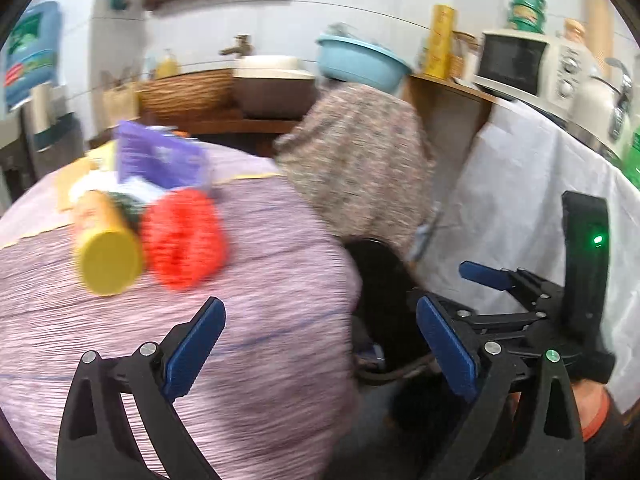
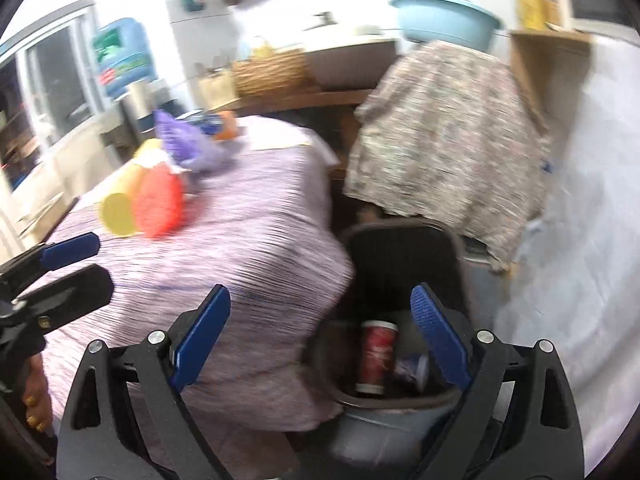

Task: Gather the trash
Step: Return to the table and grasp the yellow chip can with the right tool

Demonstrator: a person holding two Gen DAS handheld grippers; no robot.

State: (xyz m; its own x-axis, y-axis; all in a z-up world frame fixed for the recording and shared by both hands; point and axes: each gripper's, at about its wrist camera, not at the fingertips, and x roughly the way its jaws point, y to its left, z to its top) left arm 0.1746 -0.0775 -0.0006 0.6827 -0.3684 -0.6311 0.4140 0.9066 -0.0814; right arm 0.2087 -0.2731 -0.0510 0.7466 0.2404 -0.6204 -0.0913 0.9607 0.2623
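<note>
My left gripper (image 1: 320, 316) hangs open and empty over the edge of a table with a purple striped cloth (image 1: 248, 320). On the cloth lie a yellow-capped canister (image 1: 106, 260), a red mesh-like item (image 1: 184, 240) and a purple packet (image 1: 160, 156), all blurred. My right gripper (image 2: 320, 300) is open too, holding nothing, above a black bin (image 2: 400, 264) with its lid up. Inside the bin are a red paper cup (image 2: 376, 356) and a crumpled whitish wrapper (image 2: 412, 368). In the left wrist view the bin (image 1: 380, 276) is a dark shape beside the table.
A floral cloth (image 1: 360, 160) drapes a stand under a light blue basin (image 1: 360, 60). A white cloth (image 1: 520, 200) covers the counter on the right, with a microwave (image 1: 516, 64) on top. Behind are a sink (image 1: 272, 88), a wicker basket (image 1: 184, 92) and a water jug (image 1: 32, 56).
</note>
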